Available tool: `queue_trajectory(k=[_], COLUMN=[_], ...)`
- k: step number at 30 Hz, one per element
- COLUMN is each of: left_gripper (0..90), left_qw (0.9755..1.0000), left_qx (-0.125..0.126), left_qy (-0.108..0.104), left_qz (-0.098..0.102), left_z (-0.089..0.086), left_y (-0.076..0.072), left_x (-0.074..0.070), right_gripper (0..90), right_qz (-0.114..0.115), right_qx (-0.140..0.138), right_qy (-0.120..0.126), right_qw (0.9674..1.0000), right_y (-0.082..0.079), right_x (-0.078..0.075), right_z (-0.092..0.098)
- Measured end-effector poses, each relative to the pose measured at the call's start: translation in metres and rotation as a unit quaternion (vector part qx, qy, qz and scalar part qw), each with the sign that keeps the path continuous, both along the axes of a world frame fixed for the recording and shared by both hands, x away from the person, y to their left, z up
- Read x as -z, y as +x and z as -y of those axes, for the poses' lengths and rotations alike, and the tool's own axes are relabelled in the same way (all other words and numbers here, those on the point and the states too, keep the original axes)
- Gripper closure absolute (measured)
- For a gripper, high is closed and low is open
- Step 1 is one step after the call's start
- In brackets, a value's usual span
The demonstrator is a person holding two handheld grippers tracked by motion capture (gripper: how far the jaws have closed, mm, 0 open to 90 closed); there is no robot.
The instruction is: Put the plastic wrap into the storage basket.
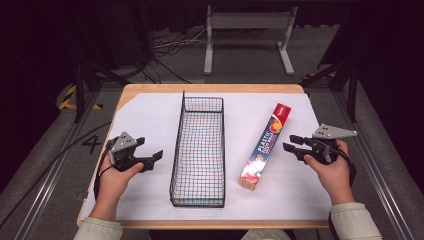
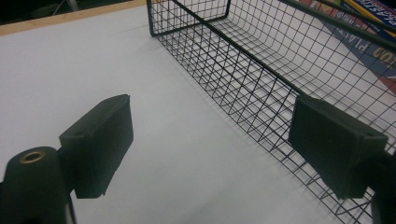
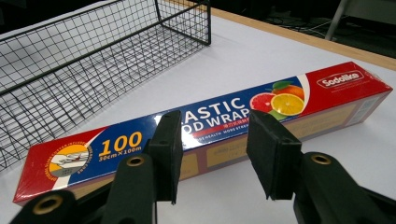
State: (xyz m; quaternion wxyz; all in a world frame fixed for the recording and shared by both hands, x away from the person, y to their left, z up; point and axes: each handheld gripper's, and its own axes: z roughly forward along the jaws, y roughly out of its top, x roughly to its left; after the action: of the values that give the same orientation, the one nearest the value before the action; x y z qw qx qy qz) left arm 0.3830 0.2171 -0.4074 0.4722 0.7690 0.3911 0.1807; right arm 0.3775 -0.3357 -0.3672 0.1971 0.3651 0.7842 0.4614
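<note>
Cardboard wrap box [image 3: 205,126] just beyond fingers [image 3: 168,149]

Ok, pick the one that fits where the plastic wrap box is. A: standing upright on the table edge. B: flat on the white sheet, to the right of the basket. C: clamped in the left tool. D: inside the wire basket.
B: the plastic wrap box lies flat on the white sheet, apart from the wire basket on its right side, with the right tool open beside it, not touching.
</note>
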Motion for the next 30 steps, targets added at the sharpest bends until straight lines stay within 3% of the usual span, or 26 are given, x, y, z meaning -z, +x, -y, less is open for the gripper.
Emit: queue_trajectory(k=[12,17,22,30], left_gripper=[12.9,12.4,11.9,11.7], left_qw=[1.0000,0.9996,0.9998,1.0000], left_qx=[0.003,0.012,0.012,0.005], left_qy=[0.000,-0.026,-0.014,-0.003], left_qz=[0.001,-0.003,0.007,0.001], left_z=[0.000,0.000,0.000,-0.004], left_y=[0.000,-0.002,-0.005,-0.008], left_x=[-0.005,-0.005,-0.007,-0.006], right_gripper=[60.3,61.0,62.3,64.0], right_qz=[-0.005,-0.008,-0.012,-0.018], right_qx=[-0.030,-0.050,-0.066,-0.081], right_qy=[0.007,0.002,-0.005,-0.005], right_qw=[0.9995,0.9987,0.9978,0.9965], right_y=[0.009,0.016,0.023,0.034], right_x=[-0.019,-0.022,-0.024,-0.023], right_z=[-0.025,-0.042,-0.057,-0.072])
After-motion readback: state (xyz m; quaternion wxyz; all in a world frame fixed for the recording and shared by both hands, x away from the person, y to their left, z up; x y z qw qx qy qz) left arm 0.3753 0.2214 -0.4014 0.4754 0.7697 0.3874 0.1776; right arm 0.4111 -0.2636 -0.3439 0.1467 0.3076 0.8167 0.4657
